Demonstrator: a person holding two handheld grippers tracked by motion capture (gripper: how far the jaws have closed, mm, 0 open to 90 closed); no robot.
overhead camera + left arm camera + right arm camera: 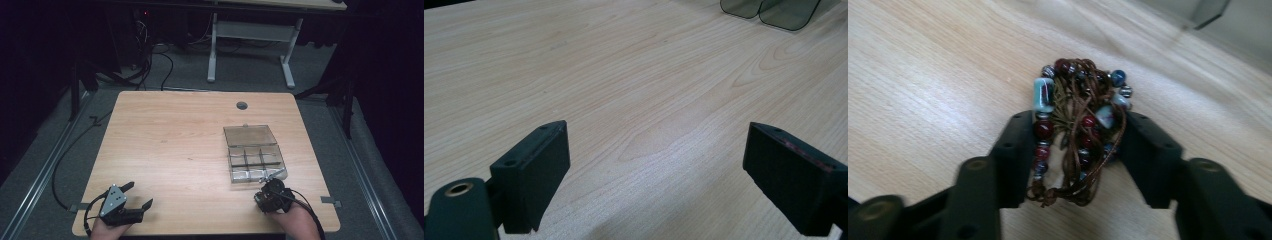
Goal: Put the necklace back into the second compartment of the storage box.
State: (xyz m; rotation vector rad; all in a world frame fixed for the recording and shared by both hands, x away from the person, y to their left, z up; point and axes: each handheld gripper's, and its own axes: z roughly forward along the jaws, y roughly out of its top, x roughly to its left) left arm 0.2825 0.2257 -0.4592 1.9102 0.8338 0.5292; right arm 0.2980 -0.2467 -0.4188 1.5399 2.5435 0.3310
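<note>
A bundle of brown cord strung with dark red, pale blue and silver beads, a bracelet, lies on the wooden table. My right gripper has a black jaw pressed against each side of it. In the high view that right gripper sits at the near right, just in front of a clear compartment box. My left gripper rests at the near left with its jaws spread wide. In its own view the left gripper has only bare wood between its jaws.
The box's clear lid lies open behind the compartments. Its edge shows in the left gripper view as tinted plastic. A round cable hole is near the far edge. Cables trail over the floor to the left.
</note>
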